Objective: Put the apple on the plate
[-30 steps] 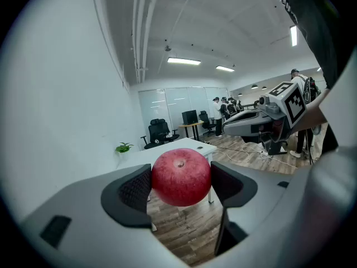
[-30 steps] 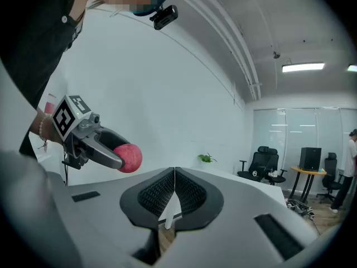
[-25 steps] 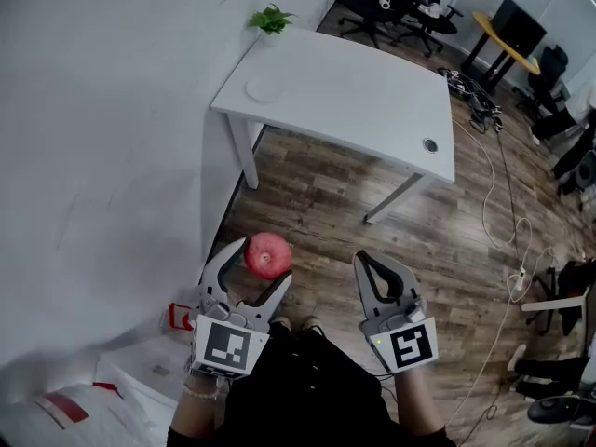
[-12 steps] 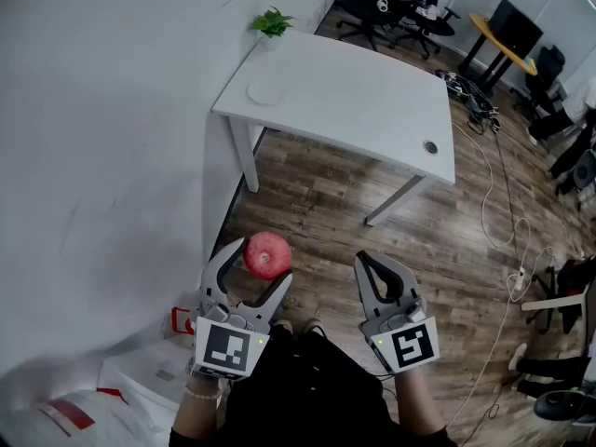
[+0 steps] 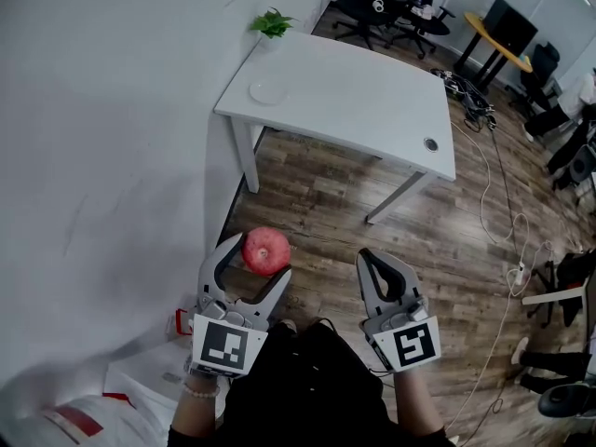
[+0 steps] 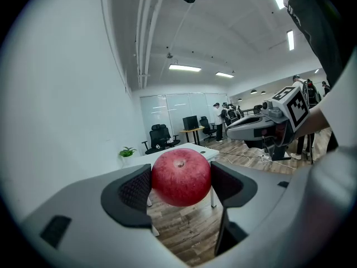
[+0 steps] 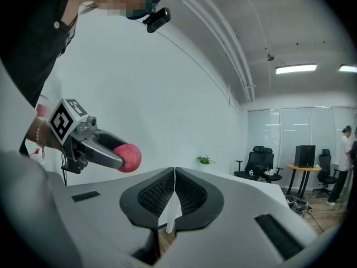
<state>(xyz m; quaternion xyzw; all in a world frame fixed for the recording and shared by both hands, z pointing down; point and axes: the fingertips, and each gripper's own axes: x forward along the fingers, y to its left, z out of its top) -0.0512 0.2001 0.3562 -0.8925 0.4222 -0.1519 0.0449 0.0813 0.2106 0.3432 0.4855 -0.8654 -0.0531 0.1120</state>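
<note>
My left gripper (image 5: 253,259) is shut on a red apple (image 5: 265,250), held in the air well short of the white table (image 5: 372,101). The apple (image 6: 181,177) sits squeezed between both dark pads in the left gripper view. A white plate (image 5: 267,92) lies near the table's left edge, far ahead of the apple. My right gripper (image 5: 384,268) hangs beside the left one, its jaws pressed together with nothing between them. In the right gripper view the apple (image 7: 128,157) shows off to the left in the other gripper (image 7: 103,151).
A small green potted plant (image 5: 271,21) stands at the table's far left corner. A white wall (image 5: 102,138) runs along the left. Office chairs (image 5: 391,7), a yellow-topped table (image 5: 507,40) and cables on the wood floor (image 5: 507,240) lie to the right and behind.
Both grippers and the apple have hardly shifted in the view; the table has slid slightly nearer and to the right as the head camera moved.
</note>
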